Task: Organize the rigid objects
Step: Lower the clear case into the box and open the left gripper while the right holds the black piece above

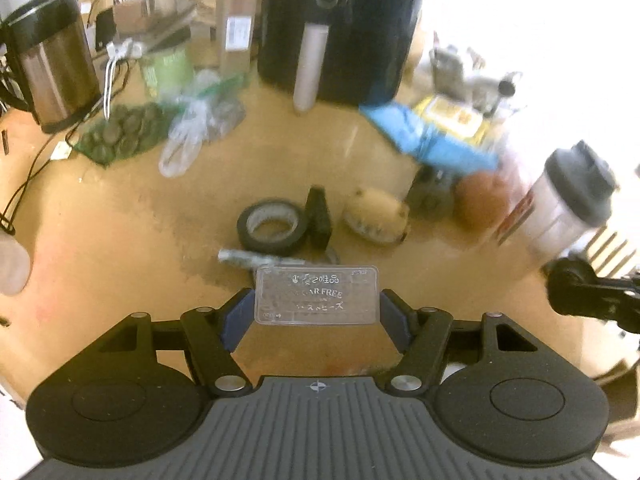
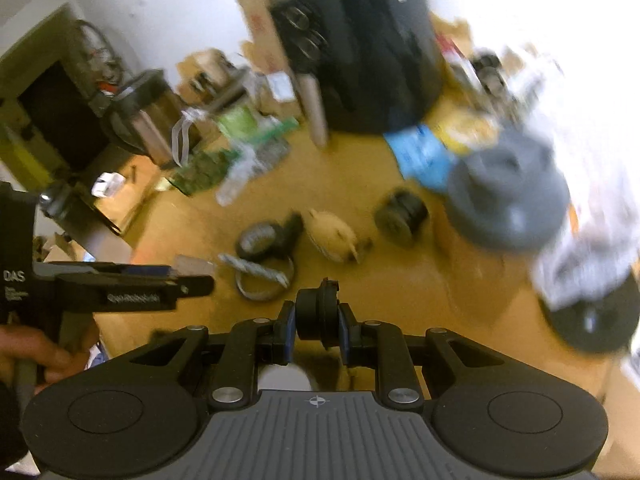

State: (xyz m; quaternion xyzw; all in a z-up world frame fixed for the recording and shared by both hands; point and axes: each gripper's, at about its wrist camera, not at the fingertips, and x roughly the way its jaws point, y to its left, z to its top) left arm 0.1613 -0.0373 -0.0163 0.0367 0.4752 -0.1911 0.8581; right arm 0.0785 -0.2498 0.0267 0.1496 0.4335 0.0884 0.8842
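A cluttered wooden table (image 1: 120,240) is seen from above through two wrist cameras. At the far left a steel kettle (image 1: 52,64) stands upright, with a green bag of round pieces (image 1: 120,132) just beside it. Toward the middle a black roll of tape (image 1: 272,224) lies flat, and a small black block (image 1: 319,216) is set against its right side. Behind them a large black appliance (image 1: 340,24) is placed at the far edge. A clear flat plastic case (image 1: 317,295) with printed lettering is clamped between the blue pads of the left gripper (image 1: 317,312), held above the near part of the table. To the right a lidded shaker bottle (image 1: 568,204) is seen tilted. A small round black part (image 2: 318,314) is pinched tightly in the right gripper (image 2: 318,334), also above the near table. Much of the right wrist view is blurred.
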